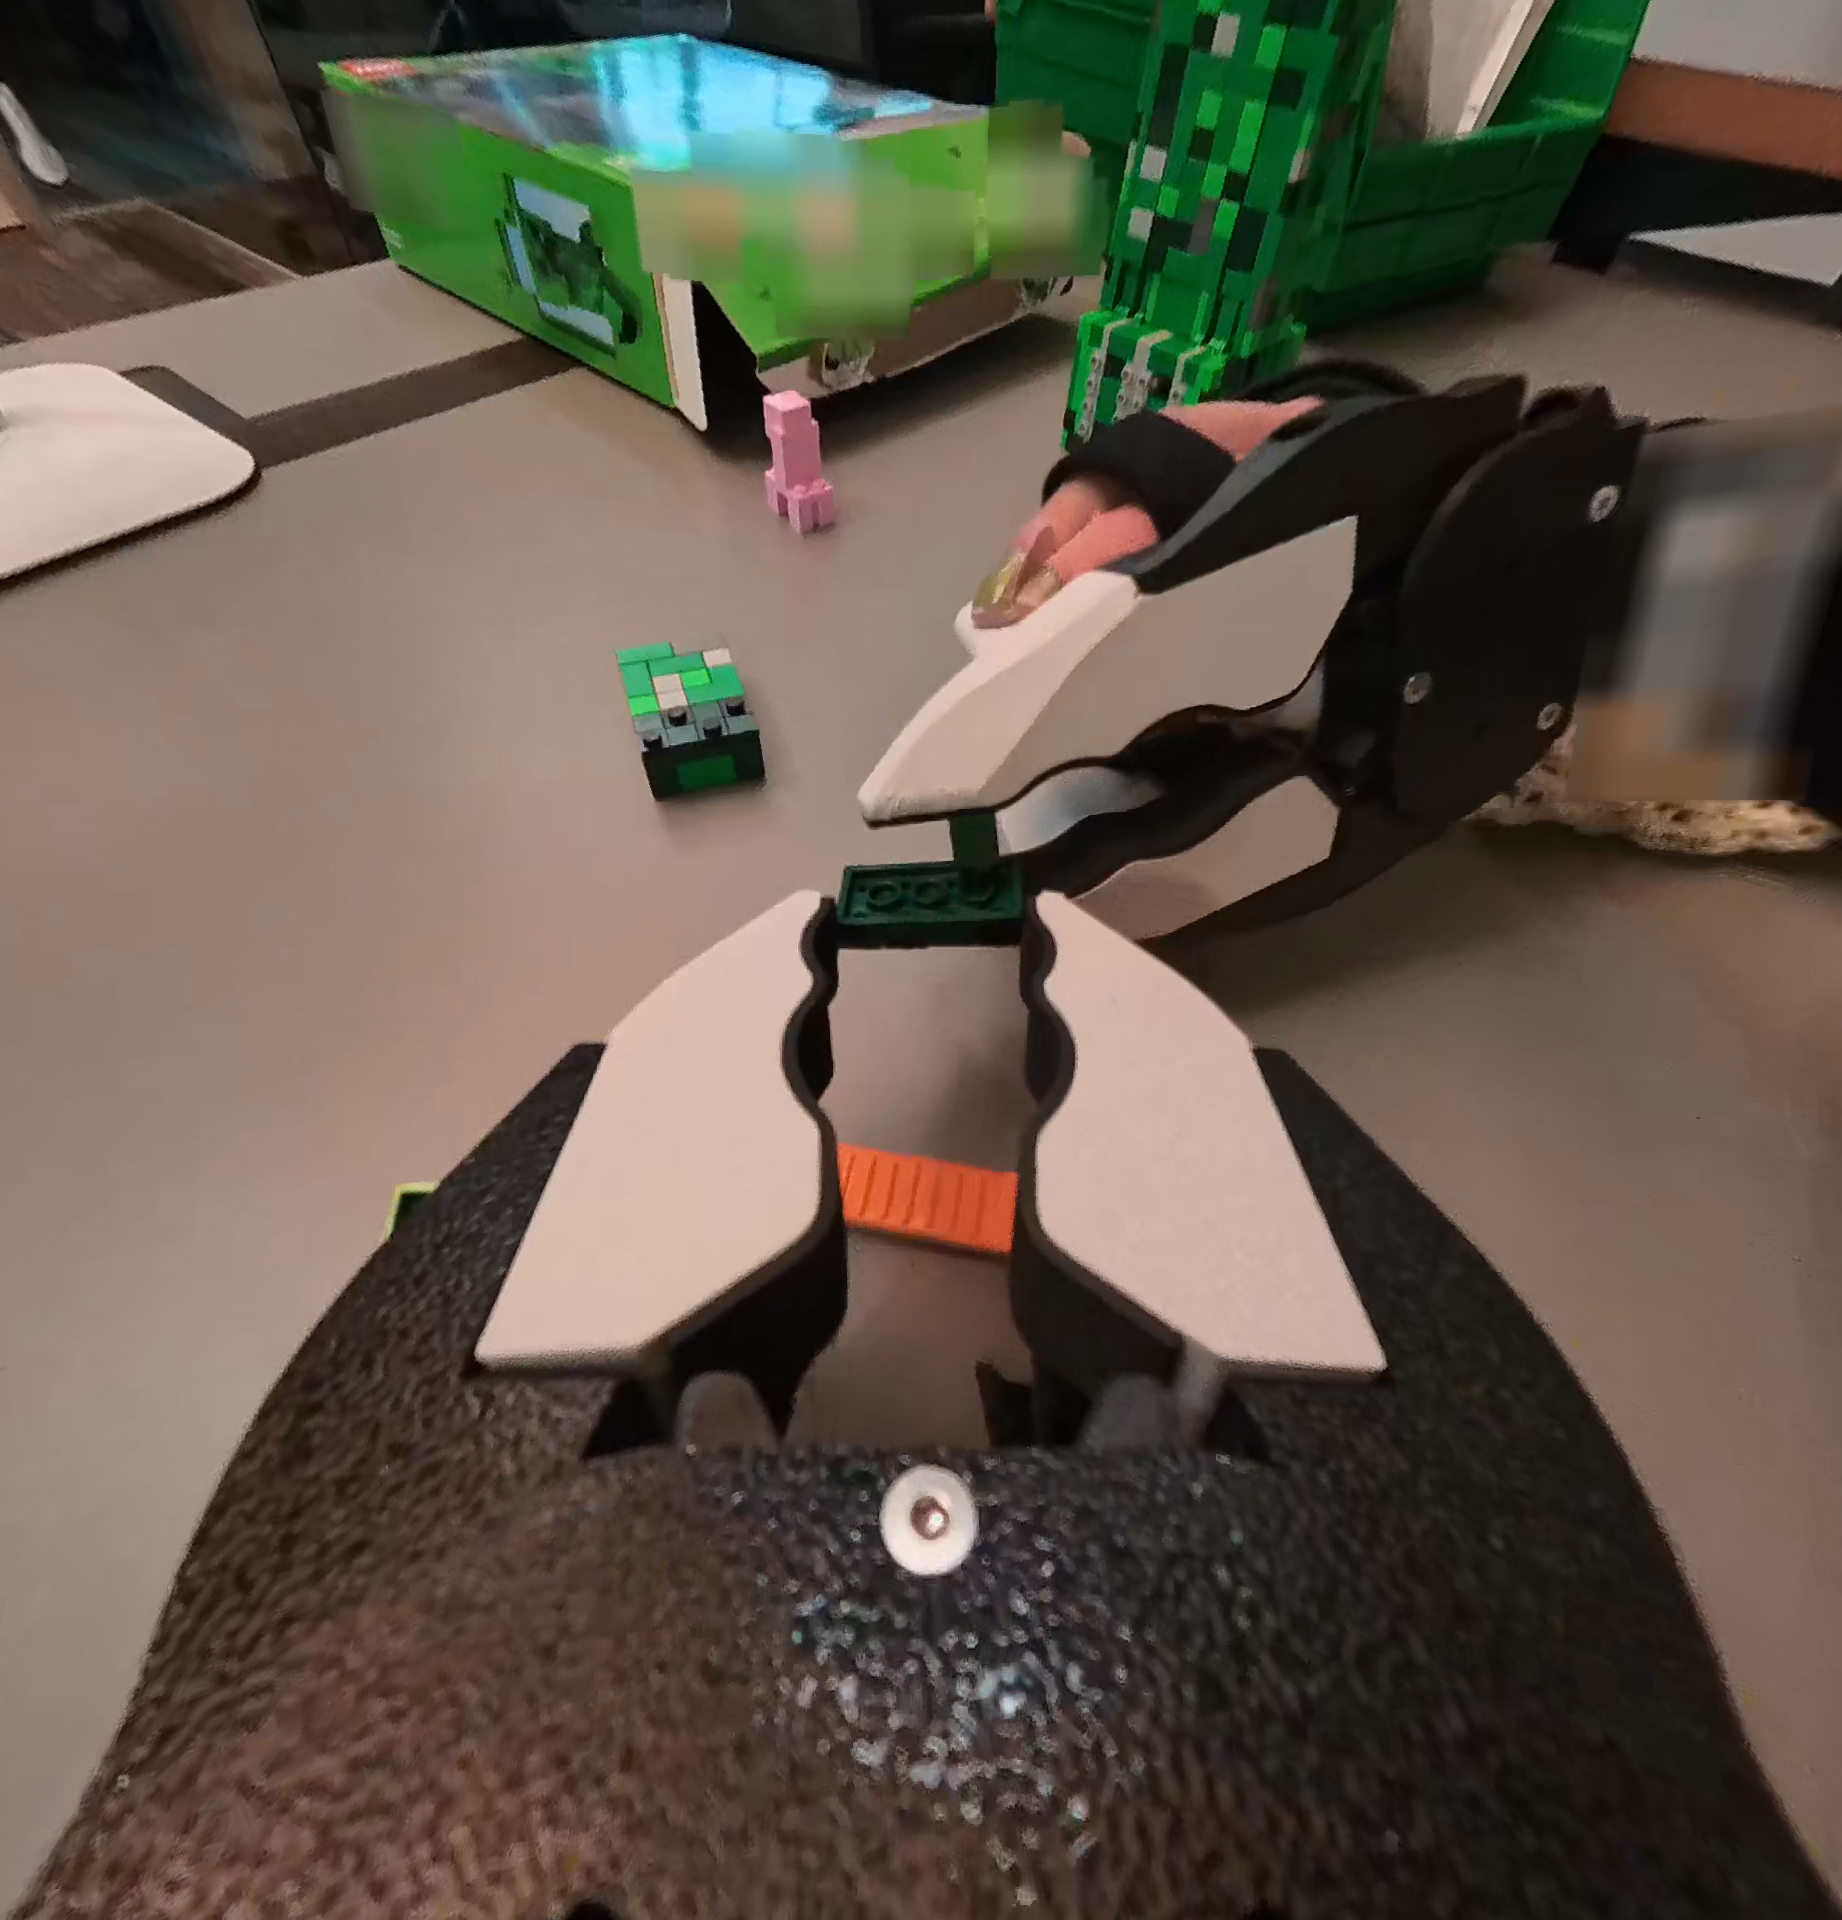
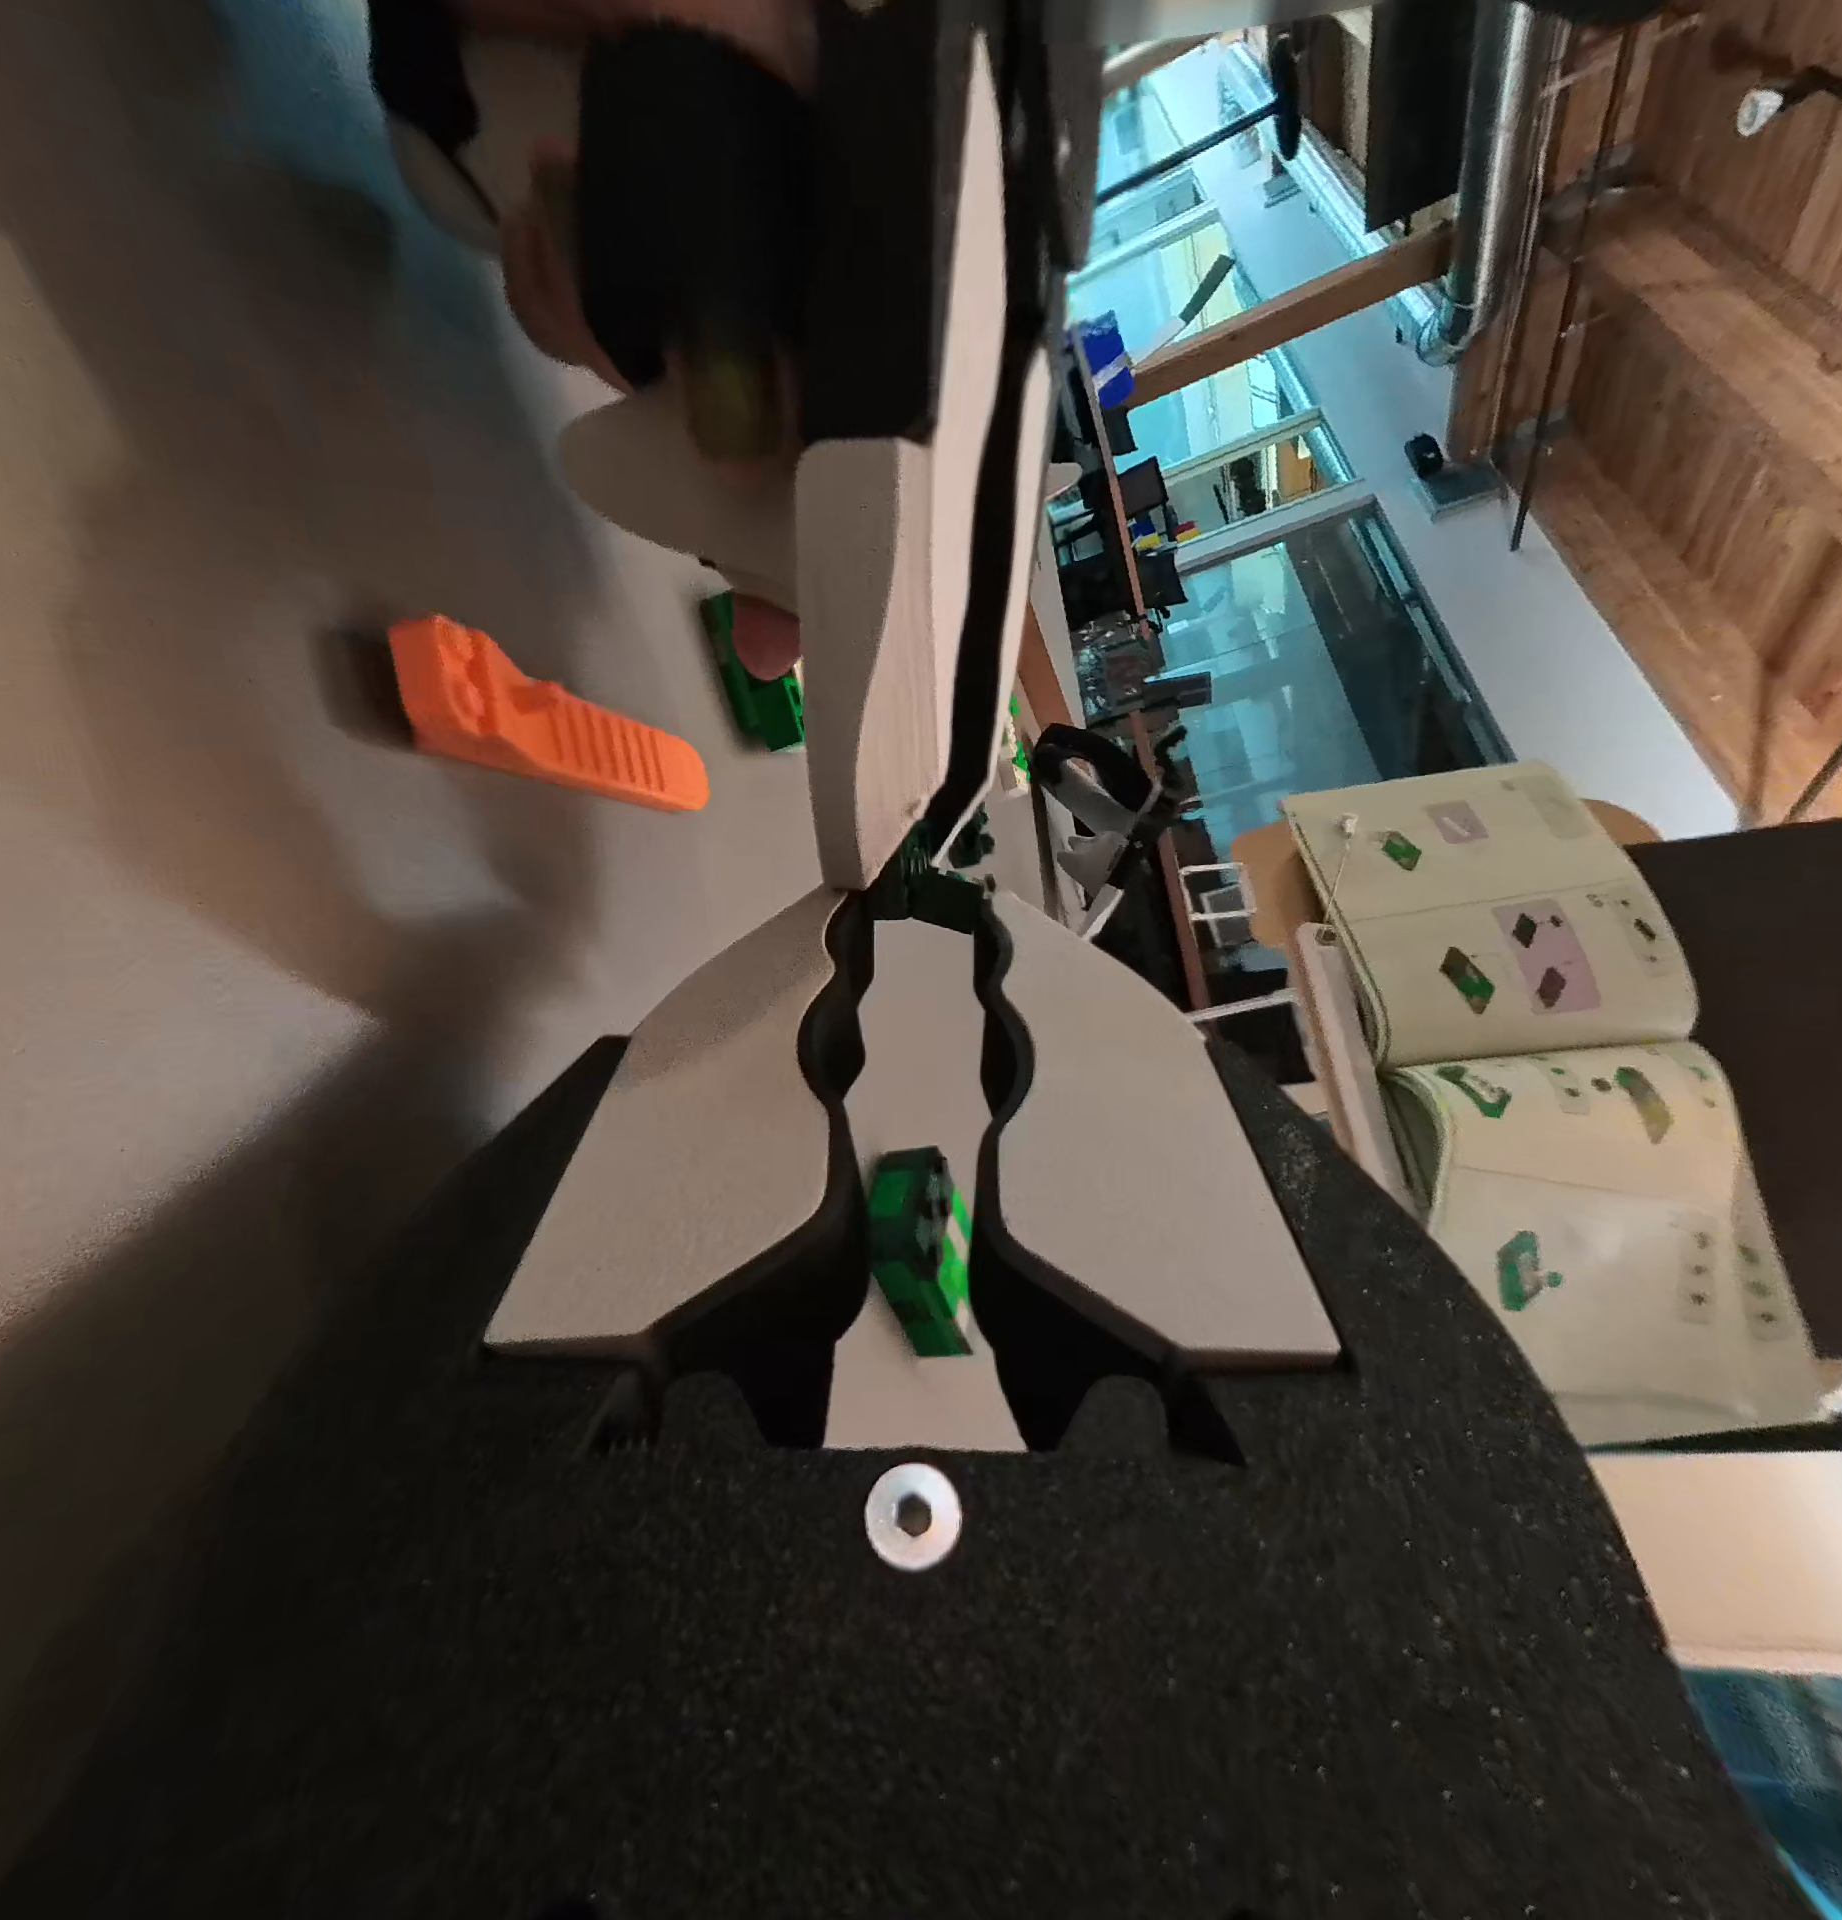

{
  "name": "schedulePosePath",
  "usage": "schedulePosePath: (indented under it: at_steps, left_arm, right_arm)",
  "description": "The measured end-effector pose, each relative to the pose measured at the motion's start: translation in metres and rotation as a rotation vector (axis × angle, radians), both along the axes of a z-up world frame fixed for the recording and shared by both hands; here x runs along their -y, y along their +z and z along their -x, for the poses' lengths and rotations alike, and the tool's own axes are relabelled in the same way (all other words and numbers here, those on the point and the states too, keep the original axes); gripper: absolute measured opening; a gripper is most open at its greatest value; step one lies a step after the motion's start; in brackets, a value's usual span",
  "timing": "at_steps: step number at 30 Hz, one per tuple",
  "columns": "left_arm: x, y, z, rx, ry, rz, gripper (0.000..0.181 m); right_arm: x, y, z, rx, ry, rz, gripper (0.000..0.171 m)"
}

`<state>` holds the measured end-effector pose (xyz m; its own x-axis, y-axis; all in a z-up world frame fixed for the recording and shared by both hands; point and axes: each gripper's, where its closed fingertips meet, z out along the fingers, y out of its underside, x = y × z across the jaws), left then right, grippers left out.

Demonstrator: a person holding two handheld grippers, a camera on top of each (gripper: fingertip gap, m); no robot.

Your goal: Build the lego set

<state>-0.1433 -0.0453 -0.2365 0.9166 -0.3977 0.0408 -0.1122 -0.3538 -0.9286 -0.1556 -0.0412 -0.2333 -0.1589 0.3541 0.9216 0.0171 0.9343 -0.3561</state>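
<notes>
Your left gripper (image 1: 927, 914) pinches a dark green plate (image 1: 929, 906); your right gripper (image 1: 958, 831) pinches a small dark green piece (image 1: 974, 840) onto it. The tall green figure (image 1: 1223, 197) stands built far right, while a small green block (image 1: 691, 719) waits unattached on the bench (image 1: 325, 831).

Bare grey tabletop (image 1: 273, 935) lies open left of the left gripper (image 1: 927, 920); a small green brick block (image 1: 693, 722) and pink blocky figure (image 1: 797, 468) stand beyond, the right gripper (image 1: 958, 831) crowds its tips.
</notes>
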Motion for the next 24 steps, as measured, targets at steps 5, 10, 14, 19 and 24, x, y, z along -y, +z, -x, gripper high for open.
schedulePosePath:
  at_steps: [5,10,14,19,24]
  left_arm:
    - [0.001,-0.009,0.001,-0.012,0.006,0.067,0.034]
    - [0.001,-0.02,0.001,-0.057,0.014,0.129,0.034]
    - [0.001,-0.011,0.0,-0.102,-0.007,0.043,0.035]
    - [0.006,0.004,0.003,-0.572,-0.065,-0.233,0.041]
    - [0.011,0.0,-0.001,-0.88,-0.157,-0.318,0.027]
  right_arm:
    - [0.0,-0.004,0.0,-0.001,-0.024,-0.195,0.018]
    - [0.0,-0.013,0.0,0.021,-0.031,-0.39,0.019]
    - [0.0,-0.01,0.0,0.071,-0.03,-0.122,0.018]
    - [0.007,-0.015,-0.001,0.178,0.035,0.17,0.018]
    - [0.011,-0.018,-0.005,0.235,0.094,0.28,0.018]
